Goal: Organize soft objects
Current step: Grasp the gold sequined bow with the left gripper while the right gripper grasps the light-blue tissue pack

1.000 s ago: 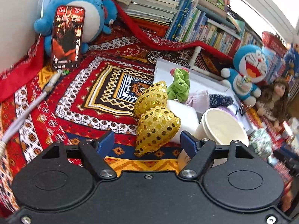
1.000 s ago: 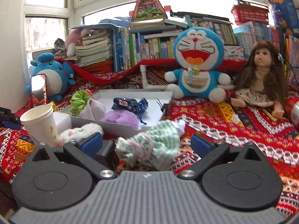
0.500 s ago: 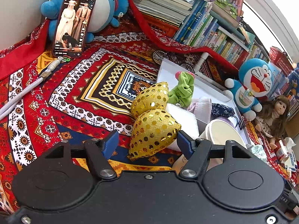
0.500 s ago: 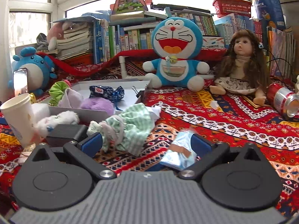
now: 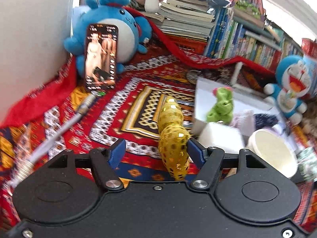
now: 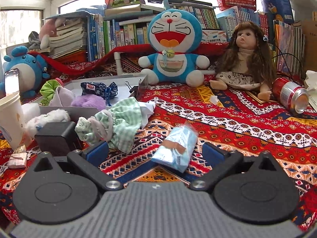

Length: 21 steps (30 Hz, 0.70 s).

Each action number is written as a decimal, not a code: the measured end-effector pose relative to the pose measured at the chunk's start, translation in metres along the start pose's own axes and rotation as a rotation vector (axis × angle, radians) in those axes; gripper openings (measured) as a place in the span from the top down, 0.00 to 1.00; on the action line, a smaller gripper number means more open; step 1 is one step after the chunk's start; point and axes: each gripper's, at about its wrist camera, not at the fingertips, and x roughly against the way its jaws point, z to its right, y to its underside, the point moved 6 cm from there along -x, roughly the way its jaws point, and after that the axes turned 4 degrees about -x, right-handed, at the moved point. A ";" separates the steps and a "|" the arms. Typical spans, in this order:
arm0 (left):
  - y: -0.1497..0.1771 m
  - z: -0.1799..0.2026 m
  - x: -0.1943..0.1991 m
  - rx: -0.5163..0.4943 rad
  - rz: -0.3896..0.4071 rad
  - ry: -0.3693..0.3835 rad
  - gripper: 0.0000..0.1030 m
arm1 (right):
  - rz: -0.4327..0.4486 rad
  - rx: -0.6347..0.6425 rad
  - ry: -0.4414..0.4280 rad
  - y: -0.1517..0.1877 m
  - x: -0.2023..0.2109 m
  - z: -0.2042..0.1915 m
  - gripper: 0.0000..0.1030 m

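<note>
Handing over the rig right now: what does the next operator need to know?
Left gripper: open, with the gold scrunchie between its fingers and against one pad, not clamped.
Right gripper: open around a blue packet on the cloth, not touching it.
Done: green scrunchie, purple scrunchie and navy scrunchie lie in the tray.
Left: gold scrunchie, checked scrunchie and white fluffy scrunchie are outside the tray.
</note>
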 end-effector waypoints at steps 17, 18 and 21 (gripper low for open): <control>0.007 0.000 -0.020 -0.031 -0.013 -0.044 0.21 | -0.025 0.019 0.091 0.002 -0.012 0.006 0.01; 0.008 0.000 -0.023 -0.032 -0.018 -0.047 0.21 | -0.026 0.025 0.092 0.001 -0.013 0.005 0.01; 0.011 0.001 -0.030 -0.034 -0.039 -0.051 0.21 | -0.027 0.037 0.103 0.001 -0.015 0.003 0.05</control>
